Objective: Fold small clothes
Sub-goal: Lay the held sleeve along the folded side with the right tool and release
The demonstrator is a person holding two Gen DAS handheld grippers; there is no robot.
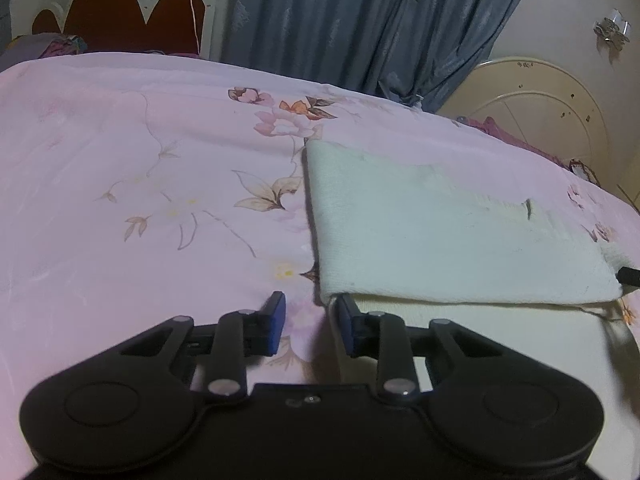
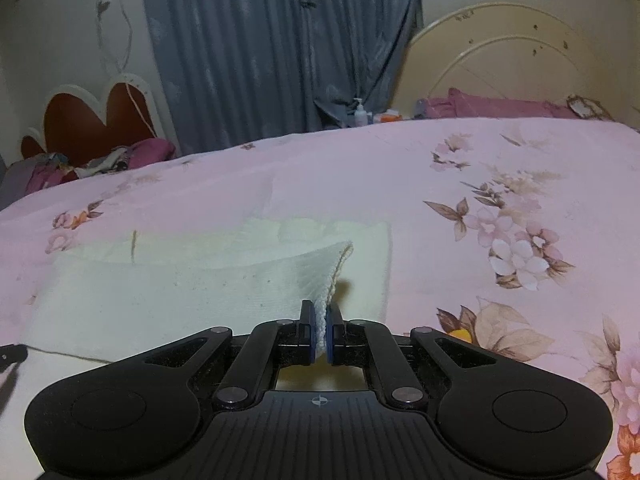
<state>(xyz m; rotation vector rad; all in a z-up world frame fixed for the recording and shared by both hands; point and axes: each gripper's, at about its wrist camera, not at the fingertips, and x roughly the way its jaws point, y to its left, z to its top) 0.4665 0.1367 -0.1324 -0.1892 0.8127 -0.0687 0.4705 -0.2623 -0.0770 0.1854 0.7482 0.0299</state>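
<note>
A small white knitted garment (image 1: 448, 232) lies partly folded on the pink floral bedsheet (image 1: 120, 184). In the left wrist view my left gripper (image 1: 310, 322) is open, its blue pads low over the sheet at the garment's near left corner, holding nothing. In the right wrist view the garment (image 2: 168, 296) spreads to the left, and my right gripper (image 2: 319, 330) is shut on its near right corner, which is lifted a little off the layer beneath. The tip of the other gripper shows at the left edge (image 2: 12, 354).
A cream headboard (image 2: 500, 64) and purple bedding (image 2: 492, 106) stand at the far right. Blue curtains (image 2: 272, 48) hang behind the bed. A red heart-shaped headboard (image 2: 100, 120) with piled clothes (image 2: 100, 164) is at far left. Bottles (image 2: 361, 114) stand beyond the bed.
</note>
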